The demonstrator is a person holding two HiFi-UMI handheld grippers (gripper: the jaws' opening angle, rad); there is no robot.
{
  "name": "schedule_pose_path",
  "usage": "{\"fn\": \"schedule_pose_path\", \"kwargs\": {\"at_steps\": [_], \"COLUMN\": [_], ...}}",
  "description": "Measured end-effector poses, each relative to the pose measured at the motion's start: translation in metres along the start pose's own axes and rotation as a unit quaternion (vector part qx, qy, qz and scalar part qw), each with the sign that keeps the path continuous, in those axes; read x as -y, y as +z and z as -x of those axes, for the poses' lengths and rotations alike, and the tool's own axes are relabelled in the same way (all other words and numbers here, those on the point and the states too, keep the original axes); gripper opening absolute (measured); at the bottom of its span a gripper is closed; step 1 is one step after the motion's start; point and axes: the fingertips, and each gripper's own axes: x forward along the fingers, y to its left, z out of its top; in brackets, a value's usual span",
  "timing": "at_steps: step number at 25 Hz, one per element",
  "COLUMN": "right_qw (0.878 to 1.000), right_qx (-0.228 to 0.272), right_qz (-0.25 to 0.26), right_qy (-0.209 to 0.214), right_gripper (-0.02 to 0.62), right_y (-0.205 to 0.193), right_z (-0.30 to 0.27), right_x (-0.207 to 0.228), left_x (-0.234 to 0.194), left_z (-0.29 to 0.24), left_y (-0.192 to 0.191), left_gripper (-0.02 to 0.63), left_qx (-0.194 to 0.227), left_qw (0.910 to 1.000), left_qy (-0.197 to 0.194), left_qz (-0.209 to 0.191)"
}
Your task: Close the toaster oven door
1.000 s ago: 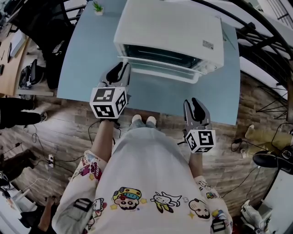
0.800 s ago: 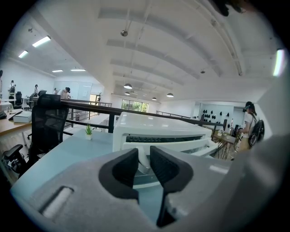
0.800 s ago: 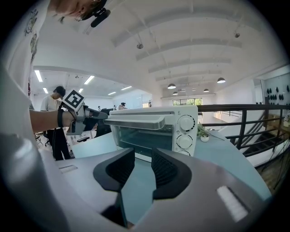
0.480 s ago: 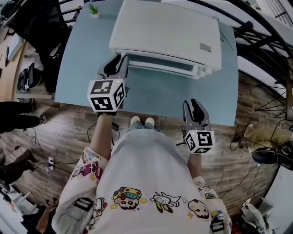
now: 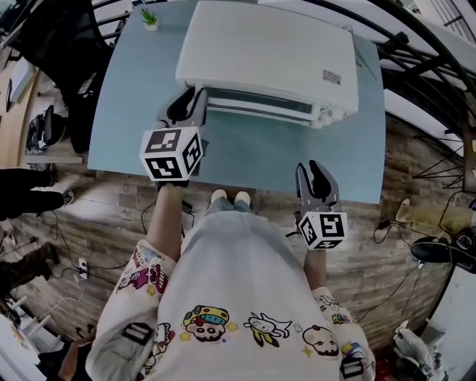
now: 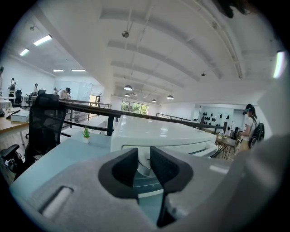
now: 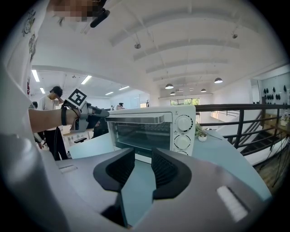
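The white toaster oven stands at the back of the light blue table. In the right gripper view its glass door stands upright against the front, with the handle along the top. My left gripper is at the handle's left end, its tips against it. In the left gripper view the left gripper has its jaws a little apart, with the oven's front seen through the gap and nothing clamped. My right gripper hangs over the table's front edge, jaws slightly apart and empty.
A small potted plant sits at the table's back left corner. A black office chair stands left of the table. A dark railing runs behind and to the right. People stand in the room.
The oven door has swung up from partly open to upright. My left gripper moved forward and up with its left end. The right gripper stayed put.
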Motion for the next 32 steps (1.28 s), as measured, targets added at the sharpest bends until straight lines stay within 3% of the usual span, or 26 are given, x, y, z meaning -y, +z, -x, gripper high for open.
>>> {"fn": "schedule_pose_path", "kwargs": {"at_steps": [22,32], "right_qw": [0.999,0.998], "right_qx": [0.026,0.047], "right_qz": [0.018,0.031], "right_qy": [0.008,0.028], "right_gripper": [0.129,0.111], "right_y": [0.017,0.033], "right_z": [0.006,0.012], "right_x": [-0.006,-0.022], "left_x": [0.016,0.048], "left_z": [0.038,0.08], "left_y": [0.008,-0.017], "left_gripper": [0.081,0.081], "left_qx": [0.036,0.019], "left_qw": [0.9985,0.9982], "left_qy": [-0.002,-0.027], "left_qz": [-0.042,-0.051]}}
